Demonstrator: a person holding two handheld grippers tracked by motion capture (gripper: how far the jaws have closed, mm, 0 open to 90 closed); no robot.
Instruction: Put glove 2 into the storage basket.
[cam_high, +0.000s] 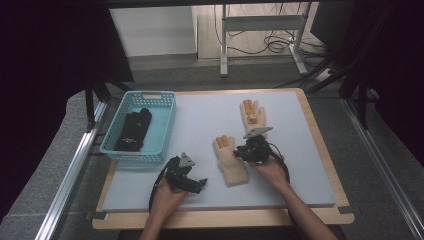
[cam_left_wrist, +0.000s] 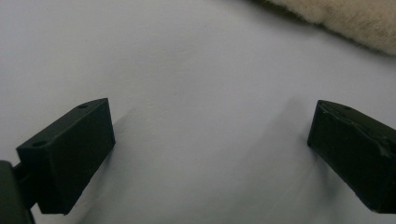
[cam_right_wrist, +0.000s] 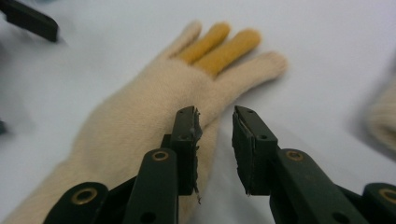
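A cream glove (cam_high: 230, 160) with orange middle fingers lies flat on the grey mat (cam_high: 200, 115), fingers pointing away from me. My right gripper (cam_high: 239, 151) hovers at its right edge. In the right gripper view the right gripper (cam_right_wrist: 217, 126) has a narrow gap between its jaws, just over the side of the glove (cam_right_wrist: 140, 107), and nothing is pinched. A second cream glove (cam_high: 252, 116) lies farther back. My left gripper (cam_high: 197, 184) rests low on the mat left of the near glove. The left gripper (cam_left_wrist: 210, 140) is wide open with bare mat between its jaws, and the glove's cuff (cam_left_wrist: 345, 23) lies ahead.
A turquoise basket (cam_high: 150, 94) stands at the mat's back left with a black glove (cam_high: 134, 129) inside. The second glove (cam_right_wrist: 383, 116) blurs at the right edge of the right gripper view. A wooden table border rings the mat.
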